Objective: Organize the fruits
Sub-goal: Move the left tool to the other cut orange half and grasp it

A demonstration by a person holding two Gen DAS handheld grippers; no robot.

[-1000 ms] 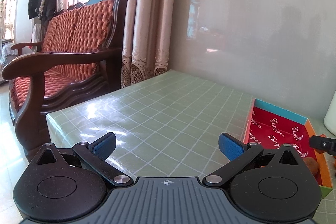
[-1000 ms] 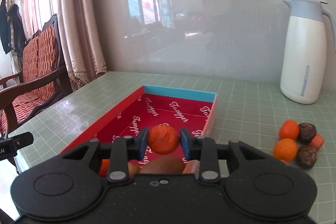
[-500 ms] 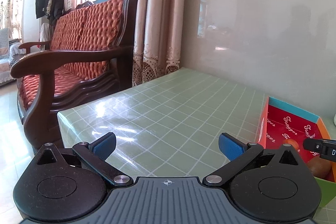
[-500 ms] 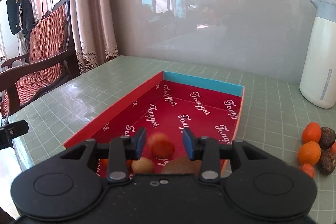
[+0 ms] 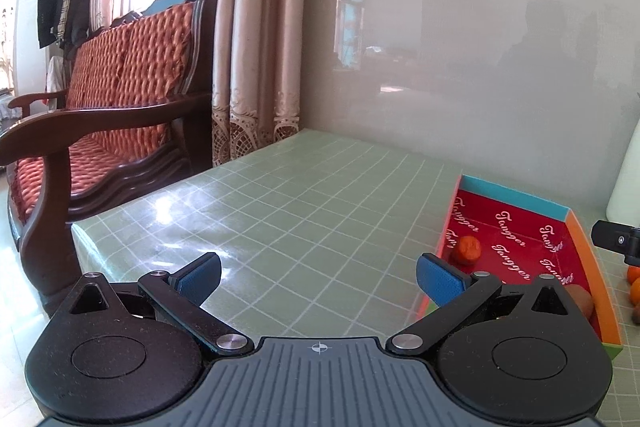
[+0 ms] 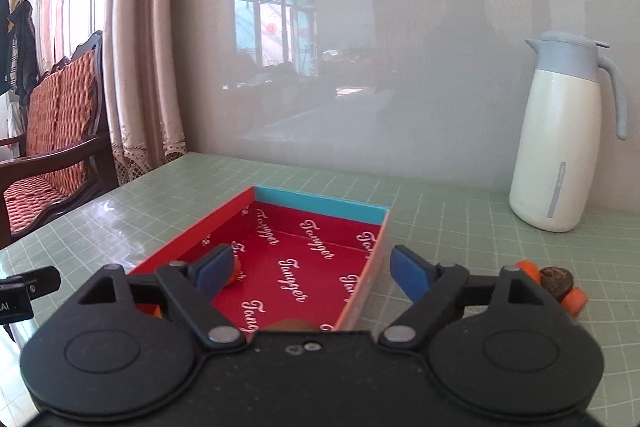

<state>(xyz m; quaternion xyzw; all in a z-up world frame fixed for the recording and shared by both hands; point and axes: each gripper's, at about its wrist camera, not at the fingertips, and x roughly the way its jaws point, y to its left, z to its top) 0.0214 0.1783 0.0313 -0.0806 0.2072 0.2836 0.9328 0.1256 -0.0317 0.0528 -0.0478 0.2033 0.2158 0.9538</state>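
Dropped from the right gripper (image 6: 310, 269), whose jaws have just spread empty, one orange (image 5: 466, 249) lies in the tray (image 6: 320, 201); left gripper (image 5: 318, 277) gapes.

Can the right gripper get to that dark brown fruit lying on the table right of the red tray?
Probably yes: the right gripper is open and empty, and the dark brown fruit lies outside the red cardboard tray, with only small orange fruits touching it.

Tray (image 6: 320, 201) sits mid-table (image 6: 440, 211), 1 fruit (image 5: 466, 249) inside by its left wall. Jug (image 6: 556, 135) stands behind, to the right. Loose fruits (image 6: 558, 281) lie right of the tray; bench (image 5: 112, 75) stands off the table's left.
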